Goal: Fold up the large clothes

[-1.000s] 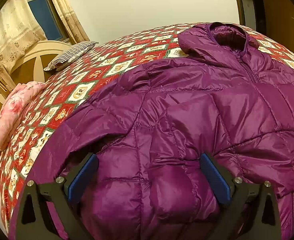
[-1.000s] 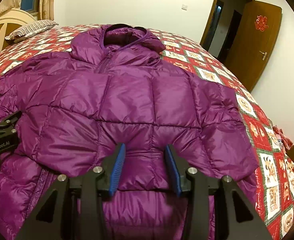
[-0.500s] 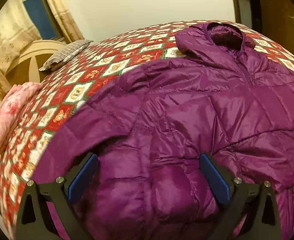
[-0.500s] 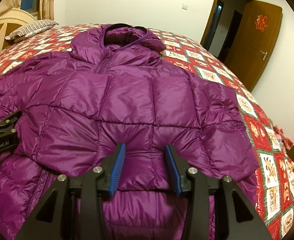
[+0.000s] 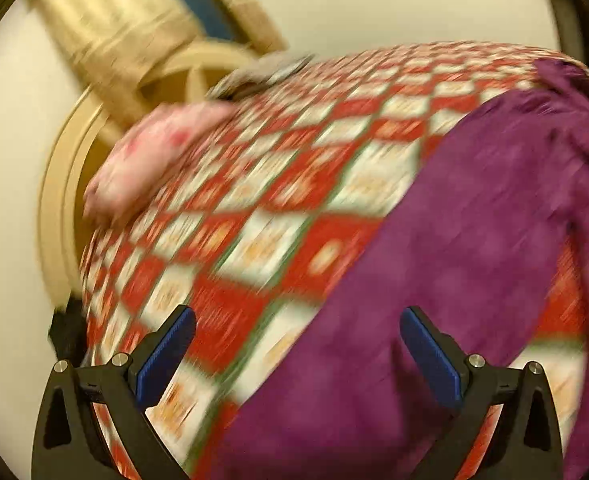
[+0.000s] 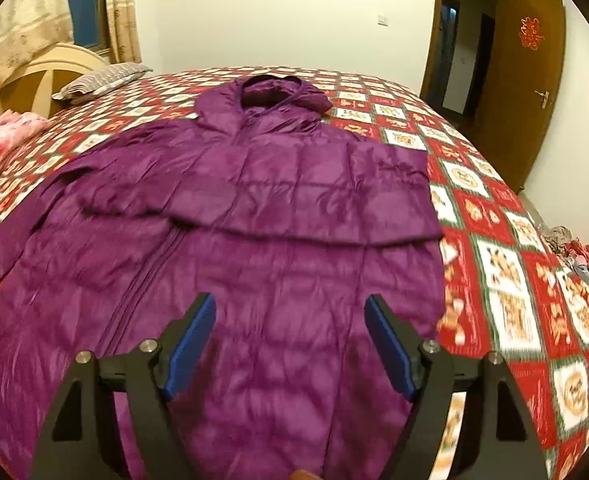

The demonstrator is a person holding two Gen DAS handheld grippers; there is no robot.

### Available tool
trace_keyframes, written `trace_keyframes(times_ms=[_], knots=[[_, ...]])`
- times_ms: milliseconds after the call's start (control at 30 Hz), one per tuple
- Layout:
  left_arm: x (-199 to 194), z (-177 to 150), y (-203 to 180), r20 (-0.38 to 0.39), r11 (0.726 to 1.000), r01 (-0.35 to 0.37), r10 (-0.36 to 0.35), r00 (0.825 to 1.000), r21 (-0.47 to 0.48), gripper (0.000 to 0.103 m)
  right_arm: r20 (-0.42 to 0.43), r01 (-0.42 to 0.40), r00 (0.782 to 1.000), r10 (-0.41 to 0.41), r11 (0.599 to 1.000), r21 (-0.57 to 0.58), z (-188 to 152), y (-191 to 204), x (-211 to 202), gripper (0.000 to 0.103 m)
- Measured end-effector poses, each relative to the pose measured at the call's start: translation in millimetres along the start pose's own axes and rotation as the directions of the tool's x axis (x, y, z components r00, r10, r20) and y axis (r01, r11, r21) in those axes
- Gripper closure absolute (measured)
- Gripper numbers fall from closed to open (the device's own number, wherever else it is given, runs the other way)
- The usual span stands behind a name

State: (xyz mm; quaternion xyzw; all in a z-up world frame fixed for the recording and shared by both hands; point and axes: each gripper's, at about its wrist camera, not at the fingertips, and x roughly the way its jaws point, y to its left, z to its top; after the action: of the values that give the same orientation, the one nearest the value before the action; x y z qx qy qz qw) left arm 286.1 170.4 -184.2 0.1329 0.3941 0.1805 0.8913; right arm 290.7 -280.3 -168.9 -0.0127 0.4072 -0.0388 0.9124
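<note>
A purple hooded puffer jacket (image 6: 294, 184) lies front up on the bed, hood at the far end. One sleeve is folded across its chest; the other sleeve (image 5: 474, 220) stretches out over the quilt. My right gripper (image 6: 290, 300) hovers above the jacket's lower body. Its jaws are opening, and nothing is between the blue pads. My left gripper (image 5: 296, 312) is open wide above the outstretched sleeve and the quilt beside it, holding nothing. The left wrist view is heavily motion-blurred.
A red, white and green patchwork quilt (image 6: 514, 280) covers the bed. A folded pink blanket (image 6: 2, 140) and a striped pillow (image 6: 102, 80) lie by the cream headboard (image 6: 54, 64). A brown door (image 6: 526, 80) stands at the right. Loose cloth lies at the bed's right edge.
The left gripper swung left, off the jacket's body to its outstretched sleeve and the quilt. The right gripper pulled back and up, and its jaws widened off the fabric. The sleeve now lies folded across the chest.
</note>
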Motion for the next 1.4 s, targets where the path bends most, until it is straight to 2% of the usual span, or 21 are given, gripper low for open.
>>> trace_keyframes(times_ms=[100, 200, 233, 267, 333, 433, 567, 633, 733, 833, 933, 1000, 1100, 1133, 1200, 1233, 1267, 1300, 1333, 1367, 1400], knots=[[13, -26, 23, -0.084, 0.997, 0.036, -0.042, 0.996, -0.075, 0.001, 0.016, -0.011, 1.000, 0.012, 1.000, -0.006, -9, 6, -6, 0.023], [16, -36, 34, -0.082, 0.974, 0.134, -0.151, 0.985, -0.185, 0.001, 0.032, -0.016, 0.999, 0.015, 1.000, 0.014, -18, 5, -14, 0.023], [17, -35, 33, -0.081, 0.966, 0.162, -0.182, 0.980, -0.202, 0.017, 0.034, -0.016, 0.999, 0.015, 1.000, 0.023, -20, 3, -16, 0.023], [17, -34, 31, -0.077, 0.958, 0.193, -0.213, 0.974, -0.214, 0.058, 0.036, -0.014, 0.999, 0.012, 0.999, 0.033, -21, 0, -19, 0.023], [11, -26, 23, -0.063, 0.942, 0.267, -0.285, 0.956, -0.205, 0.093, 0.054, -0.002, 0.999, -0.001, 0.999, 0.050, -24, -7, -26, 0.023], [-8, -5, 10, 0.005, 0.965, 0.223, -0.224, 0.974, -0.135, 0.096, 0.088, 0.012, 0.996, -0.020, 0.996, 0.091, -28, -20, -38, 0.023], [-39, 32, 9, 0.128, 0.982, 0.166, -0.154, 0.980, -0.094, 0.097, 0.140, 0.029, 0.989, -0.053, 0.986, 0.163, -28, -47, -52, 0.023], [-59, 55, 0, 0.196, 0.988, 0.139, -0.123, 0.973, -0.070, 0.097, 0.157, 0.032, 0.986, -0.063, 0.981, 0.192, -28, -58, -56, 0.023], [-89, 89, -16, 0.286, 0.989, 0.143, -0.130, 0.949, -0.025, 0.098, 0.165, 0.036, 0.983, -0.074, 0.974, 0.222, -28, -71, -58, 0.023], [-128, 128, -60, 0.375, 0.980, 0.191, -0.197, 0.906, 0.055, 0.098, 0.164, 0.029, 0.984, -0.070, 0.970, 0.243, -29, -79, -56, 0.023], [-163, 148, -117, 0.440, 0.965, 0.220, -0.261, 0.859, 0.143, 0.098, 0.158, 0.021, 0.985, -0.064, 0.966, 0.259, -31, -83, -55, 0.023], [-186, 154, -163, 0.455, 0.938, 0.275, -0.343, 0.822, 0.210, 0.098, 0.151, 0.017, 0.987, -0.058, 0.964, 0.264, -34, -84, -53, 0.023], [-208, 155, -217, 0.431, 0.890, 0.371, -0.453, 0.780, 0.265, 0.096, 0.136, 0.019, 0.989, -0.057, 0.965, 0.263, -36, -85, -53, 0.023], [-214, 156, -232, 0.412, 0.868, 0.406, -0.493, 0.766, 0.284, 0.088, 0.128, 0.020, 0.990, -0.055, 0.965, 0.261, -37, -86, -53, 0.023], [-226, 151, -256, 0.400, 0.853, 0.420, -0.518, 0.756, 0.310, 0.048, 0.110, 0.021, 0.993, -0.050, 0.967, 0.252, -37, -88, -52, 0.021], [-234, 146, -260, 0.427, 0.859, 0.407, -0.509, 0.747, 0.312, 0.015, 0.104, 0.024, 0.993, -0.052, 0.969, 0.247, -37, -89, -53, 0.019], [-241, 141, -261, 0.476, 0.865, 0.391, -0.500, 0.724, 0.313, 0.007, 0.102, 0.027, 0.993, -0.053, 0.970, 0.242, -36, -90, -53, 0.014], [-250, 133, -259, 0.527, 0.870, 0.376, -0.493, 0.693, 0.319, 0.007, 0.103, 0.028, 0.993, -0.054, 0.971, 0.237, -35, -90, -55, 0.011], [-253, 130, -257, 0.546, 0.869, 0.370, -0.494, 0.676, 0.329, 0.007, 0.103, 0.027, 0.993, -0.053, 0.972, 0.234, -34, -90, -55, 0.010], [-253, 127, -252, 0.558, 0.868, 0.366, -0.496, 0.665, 0.335, 0.006, 0.101, 0.024, 0.994, -0.048, 0.972, 0.232, -32, -90, -56, 0.010], [-249, 125, -247, 0.565, 0.876, 0.354, -0.482, 0.670, 0.328, 0.006, 0.100, 0.015, 0.994, -0.040, 0.973, 0.231, -29, -89, -56, 0.010]])
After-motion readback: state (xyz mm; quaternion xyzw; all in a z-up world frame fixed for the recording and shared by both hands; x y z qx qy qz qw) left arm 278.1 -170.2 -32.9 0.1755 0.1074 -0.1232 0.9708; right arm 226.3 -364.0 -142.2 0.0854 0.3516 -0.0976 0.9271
